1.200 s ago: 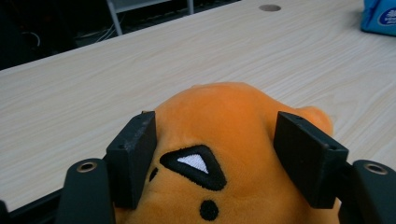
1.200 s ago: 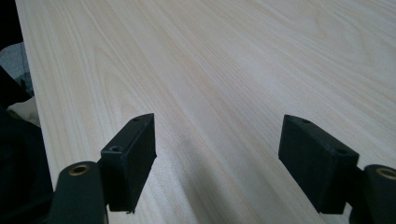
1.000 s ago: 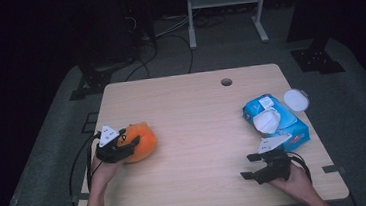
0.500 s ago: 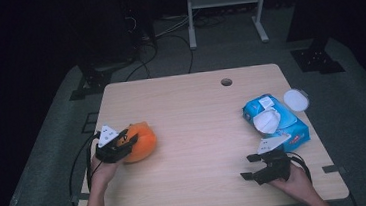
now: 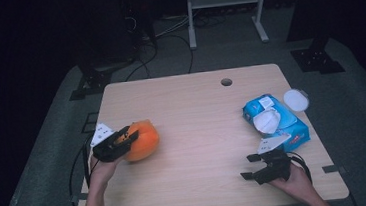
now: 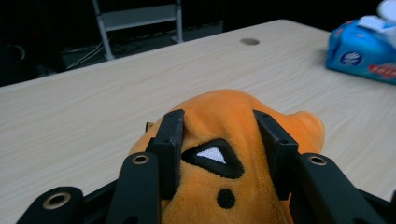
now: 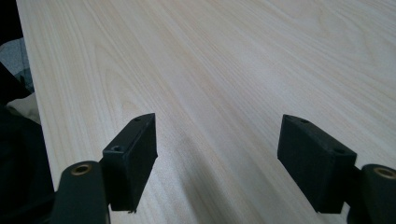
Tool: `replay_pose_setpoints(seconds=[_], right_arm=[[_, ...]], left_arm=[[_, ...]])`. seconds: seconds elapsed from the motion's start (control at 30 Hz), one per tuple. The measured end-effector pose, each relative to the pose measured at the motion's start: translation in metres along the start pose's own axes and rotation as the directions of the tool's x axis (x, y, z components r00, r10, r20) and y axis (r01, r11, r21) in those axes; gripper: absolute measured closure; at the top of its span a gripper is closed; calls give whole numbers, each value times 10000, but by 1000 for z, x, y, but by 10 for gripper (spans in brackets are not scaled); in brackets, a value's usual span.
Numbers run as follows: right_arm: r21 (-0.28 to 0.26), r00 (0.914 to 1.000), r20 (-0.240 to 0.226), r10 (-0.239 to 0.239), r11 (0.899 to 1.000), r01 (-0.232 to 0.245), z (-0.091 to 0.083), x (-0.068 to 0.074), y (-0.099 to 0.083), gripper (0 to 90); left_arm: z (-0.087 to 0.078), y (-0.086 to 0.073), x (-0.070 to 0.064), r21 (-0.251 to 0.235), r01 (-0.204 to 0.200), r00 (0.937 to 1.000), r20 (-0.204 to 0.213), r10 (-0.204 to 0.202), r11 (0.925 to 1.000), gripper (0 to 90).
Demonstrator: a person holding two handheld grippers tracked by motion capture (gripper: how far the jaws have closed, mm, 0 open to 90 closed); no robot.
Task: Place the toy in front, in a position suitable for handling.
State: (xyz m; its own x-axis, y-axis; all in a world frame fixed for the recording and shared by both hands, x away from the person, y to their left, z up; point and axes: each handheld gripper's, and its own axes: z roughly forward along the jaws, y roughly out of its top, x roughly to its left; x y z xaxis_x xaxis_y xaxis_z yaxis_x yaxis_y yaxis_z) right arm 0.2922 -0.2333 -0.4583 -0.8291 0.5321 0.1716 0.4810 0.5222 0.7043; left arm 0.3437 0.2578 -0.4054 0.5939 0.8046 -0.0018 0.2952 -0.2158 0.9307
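Observation:
An orange plush toy (image 5: pixel 142 139) with a black-and-white stitched eye (image 6: pixel 213 156) sits at the table's left side. My left gripper (image 5: pixel 126 140) is shut on the plush toy (image 6: pixel 243 116), one jaw pressing into each side of it. Near the front right edge, my right gripper (image 5: pixel 251 166) rests low over the wood with its jaws wide apart and nothing between them; its own view has bare tabletop (image 7: pixel 224 70) between the jaws.
A blue wet-wipes pack (image 5: pixel 275 120) with its white lid flipped up lies at the right, also far right in the left gripper view (image 6: pixel 362 51). A round white lid (image 5: pixel 296 99) lies behind it. A cable hole (image 5: pixel 226 82) marks the table's far side.
The left gripper and the plush have lifted and shifted slightly forward and right. The right gripper has stayed put.

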Motion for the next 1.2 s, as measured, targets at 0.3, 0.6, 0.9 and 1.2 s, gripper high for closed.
replay_pose_setpoints(seconds=[0.3,0.6,0.9,1.2], right_arm=[[-23,10000,21,9,10000,-9,-1,0,0,272],[-118,10000,31,95,9999,-94,-2,-1,0,272],[-371,9997,162,155,9992,-149,-7,-5,0,272],[-752,9985,394,373,9966,-342,-19,-11,-1,272]], left_arm=[[3,20,-29,-405,-507,9923,1109,549,9979,601],[6,39,-69,-836,-1341,9698,1940,1481,9874,602],[30,43,-116,-722,-1966,9288,3059,2093,9778,602],[56,39,-151,-494,-2245,8894,3977,2253,9732,602]])
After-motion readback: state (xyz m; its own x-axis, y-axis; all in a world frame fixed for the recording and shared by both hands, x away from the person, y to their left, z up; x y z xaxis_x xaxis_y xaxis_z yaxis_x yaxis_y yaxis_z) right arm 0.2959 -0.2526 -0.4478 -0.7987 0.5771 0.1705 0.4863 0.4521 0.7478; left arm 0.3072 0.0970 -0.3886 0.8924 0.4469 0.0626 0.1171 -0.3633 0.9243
